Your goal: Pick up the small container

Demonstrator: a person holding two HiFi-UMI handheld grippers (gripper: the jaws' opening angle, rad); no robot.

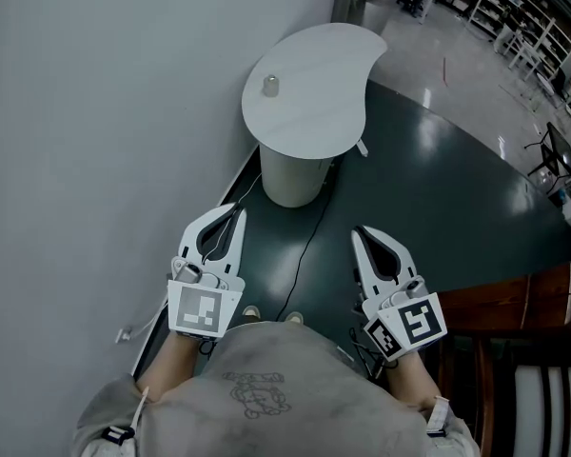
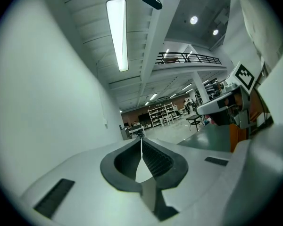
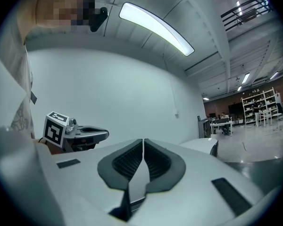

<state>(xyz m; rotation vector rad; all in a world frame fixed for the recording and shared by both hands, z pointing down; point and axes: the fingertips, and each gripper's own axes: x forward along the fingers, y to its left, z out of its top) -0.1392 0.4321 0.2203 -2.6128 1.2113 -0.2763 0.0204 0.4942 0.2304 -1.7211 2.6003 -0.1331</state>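
Observation:
A small grey container [image 1: 270, 86] stands upright near the left edge of a white, bean-shaped table [image 1: 314, 103] ahead of me in the head view. My left gripper [image 1: 238, 213] is held low at the left, well short of the table, shut with nothing between its jaws. At the right, my right gripper [image 1: 356, 232] is equally far back, also shut and empty. In the left gripper view the left gripper [image 2: 141, 140] has its jaws pressed together, and the right gripper [image 2: 201, 108] shows beside it. The right gripper view shows the right gripper [image 3: 143, 141] closed and the table's edge [image 3: 203, 146].
A pale wall [image 1: 105, 112] runs along the left, close to the table. The table stands on a white cylindrical base [image 1: 293, 179] on a dark green floor mat [image 1: 438, 208]. A thin cable [image 1: 309, 241] lies across the mat. Wooden furniture [image 1: 514, 303] is at the right.

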